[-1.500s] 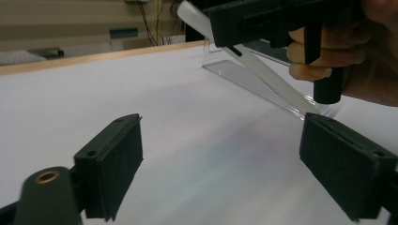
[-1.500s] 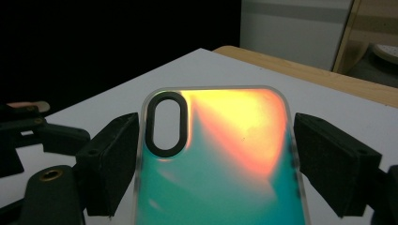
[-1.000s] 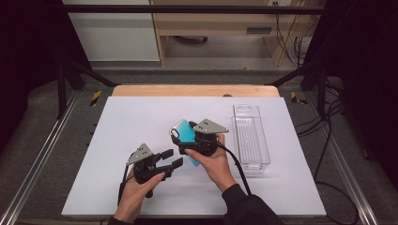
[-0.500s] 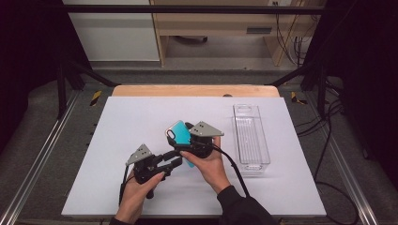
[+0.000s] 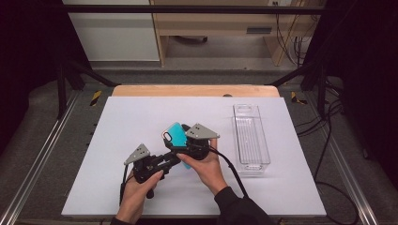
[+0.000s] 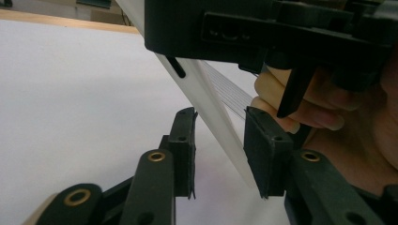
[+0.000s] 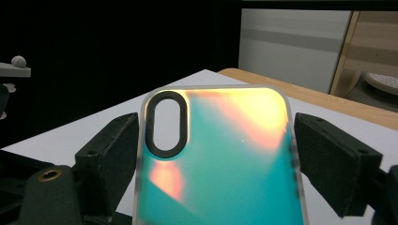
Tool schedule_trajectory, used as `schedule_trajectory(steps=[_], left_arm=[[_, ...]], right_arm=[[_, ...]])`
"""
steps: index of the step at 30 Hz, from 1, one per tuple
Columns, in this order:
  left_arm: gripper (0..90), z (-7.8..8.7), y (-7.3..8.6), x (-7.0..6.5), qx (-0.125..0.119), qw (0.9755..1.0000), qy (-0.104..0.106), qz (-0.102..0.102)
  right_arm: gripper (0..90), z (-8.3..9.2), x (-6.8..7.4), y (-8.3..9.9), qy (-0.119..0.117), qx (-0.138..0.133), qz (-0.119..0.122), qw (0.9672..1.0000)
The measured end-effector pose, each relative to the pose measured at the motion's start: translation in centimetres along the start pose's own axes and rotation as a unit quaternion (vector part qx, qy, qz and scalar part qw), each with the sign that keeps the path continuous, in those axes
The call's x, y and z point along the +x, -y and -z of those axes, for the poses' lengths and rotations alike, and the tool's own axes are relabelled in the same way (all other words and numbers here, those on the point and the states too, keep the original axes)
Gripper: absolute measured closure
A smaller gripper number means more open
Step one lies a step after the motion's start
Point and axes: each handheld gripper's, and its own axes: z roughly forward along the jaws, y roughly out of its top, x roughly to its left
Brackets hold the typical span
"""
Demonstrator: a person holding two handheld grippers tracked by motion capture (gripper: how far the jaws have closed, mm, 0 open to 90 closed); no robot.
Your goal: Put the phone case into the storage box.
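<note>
A teal iridescent phone case (image 5: 172,133) with an oval camera hole is held tilted above the white table. My right gripper (image 5: 180,142) is shut on it: in the right gripper view both pads (image 7: 115,150) press the long sides of the phone case (image 7: 220,159). My left gripper (image 5: 172,159) reaches in from the left at the case's lower end. In the left gripper view the case's pale edge (image 6: 211,108) runs between the jaws of my left gripper (image 6: 219,150), against the right pad (image 6: 263,154), with a gap at the left pad. These jaws have just been closing.
A clear plastic tray (image 5: 251,138) lies lengthwise to the right on the white table top (image 5: 131,112). A wooden strip (image 5: 195,90) borders the far edge. Cables hang at the right, beyond the table.
The left gripper's jaws have narrowed around the lower end of the case. The right gripper and the case have shifted slightly left, toward the left gripper.
</note>
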Motion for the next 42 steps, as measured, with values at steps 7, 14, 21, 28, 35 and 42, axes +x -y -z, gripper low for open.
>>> schedule_trajectory(steps=[7,14,21,28,35,42], left_arm=[[72.1,0.3,0.2,0.3,-0.007,0.9999,-0.004,0.014],[79.3,0.7,0.4,0.8,-0.017,0.9992,-0.016,0.034],[81.5,0.9,0.4,0.5,-0.022,0.9988,-0.036,0.025],[81.8,0.9,0.5,0.3,-0.027,0.9980,-0.056,0.011],[81.9,1.2,0.3,0.1,-0.030,0.9962,-0.080,-0.017],[81.8,1.3,0.0,-0.4,-0.025,0.9935,-0.094,-0.059]], right_arm=[[17.5,0.0,0.2,0.0,-0.003,-0.003,-0.001,1.0000],[17.4,0.1,0.3,-0.2,-0.011,-0.006,-0.003,0.9999],[17.1,0.4,0.3,-0.4,-0.014,-0.010,-0.005,0.9998],[10.5,0.8,0.1,-0.8,-0.030,0.007,-0.020,0.9993],[6.4,0.9,0.2,-1.3,-0.033,0.020,-0.024,0.9990],[6.6,1.0,0.0,-1.9,-0.040,0.028,-0.016,0.9987]])
